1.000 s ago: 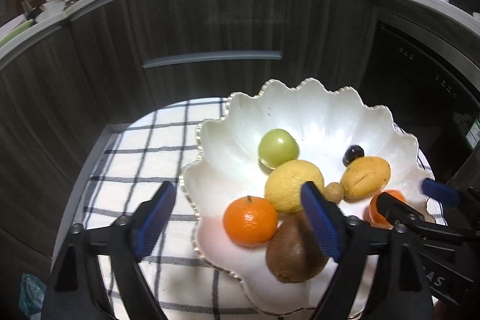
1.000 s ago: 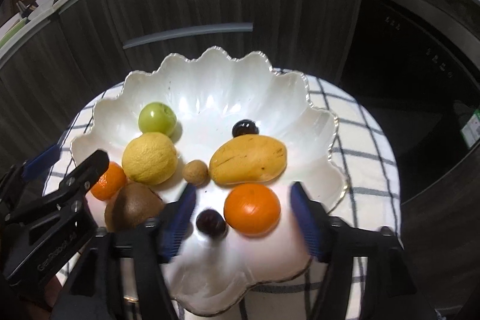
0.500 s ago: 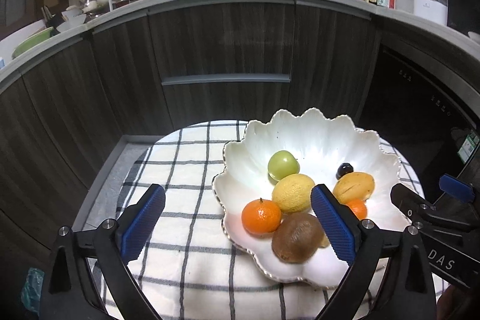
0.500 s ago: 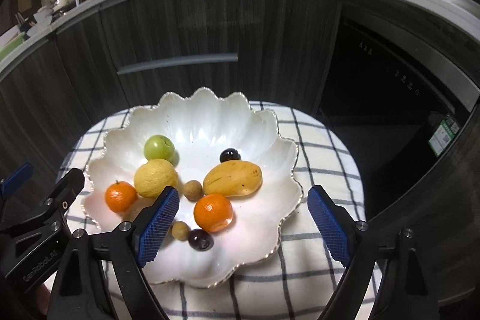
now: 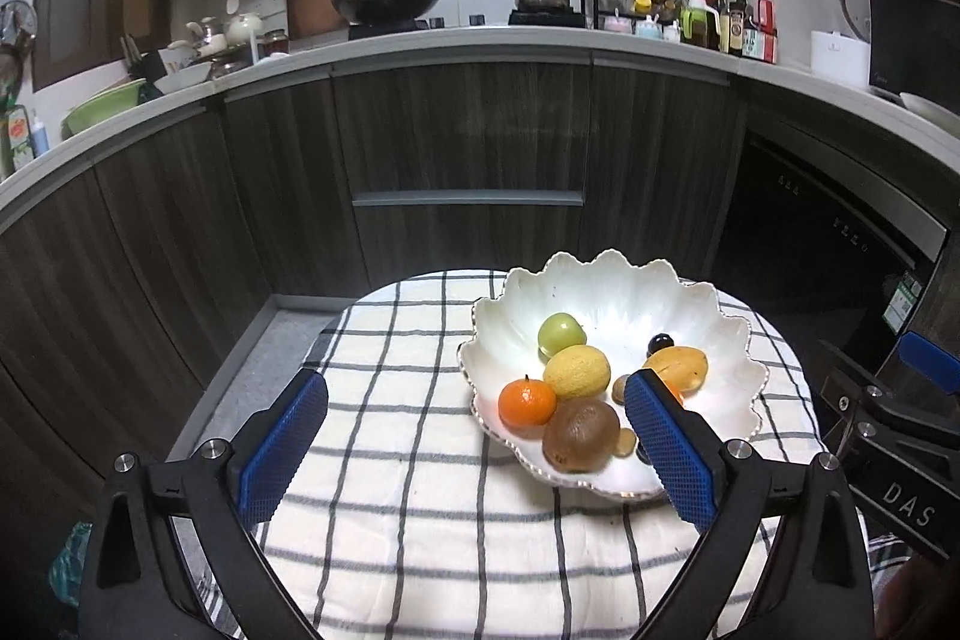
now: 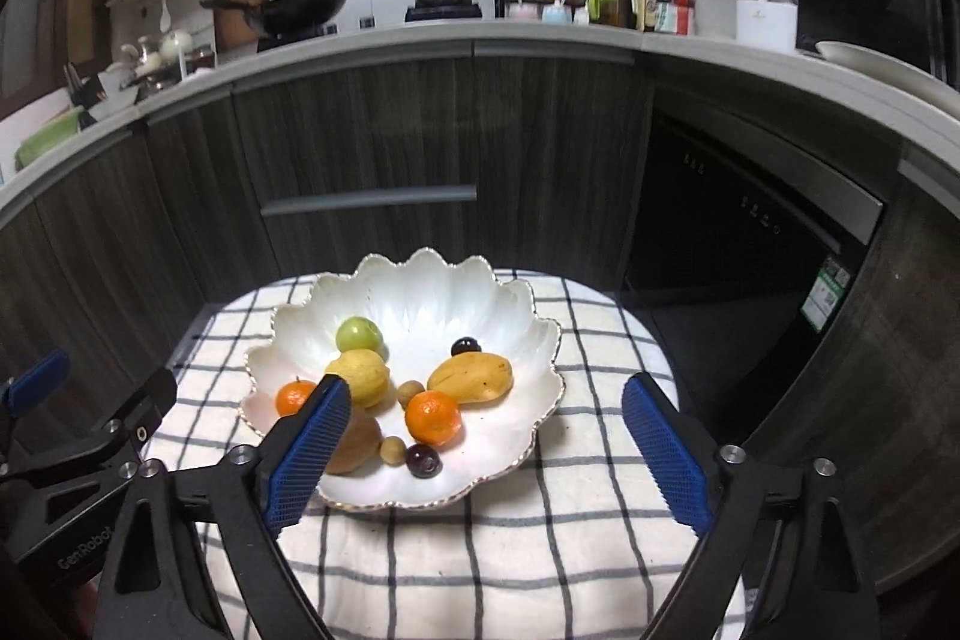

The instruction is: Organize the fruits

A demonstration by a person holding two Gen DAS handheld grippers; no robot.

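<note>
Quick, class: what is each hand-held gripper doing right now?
Left hand-held gripper: open, holding nothing.
Right hand-held gripper: open, holding nothing.

Both wrist cams look forward and down from above the desk's near edge, facing the cabinets (image 5: 468,148). Left cam sits left of the bowl (image 5: 606,280), right cam right; both share bowl (image 6: 420,280), checked cloth (image 5: 390,400), counter.

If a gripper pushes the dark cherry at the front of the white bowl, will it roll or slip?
The dark cherry looks round and glossy, so it would probably roll easily on the smooth white bowl. It lies beside a small tan fruit, which might stop it on that side. Its small size probably makes a wide-open grip imprecise.
</note>
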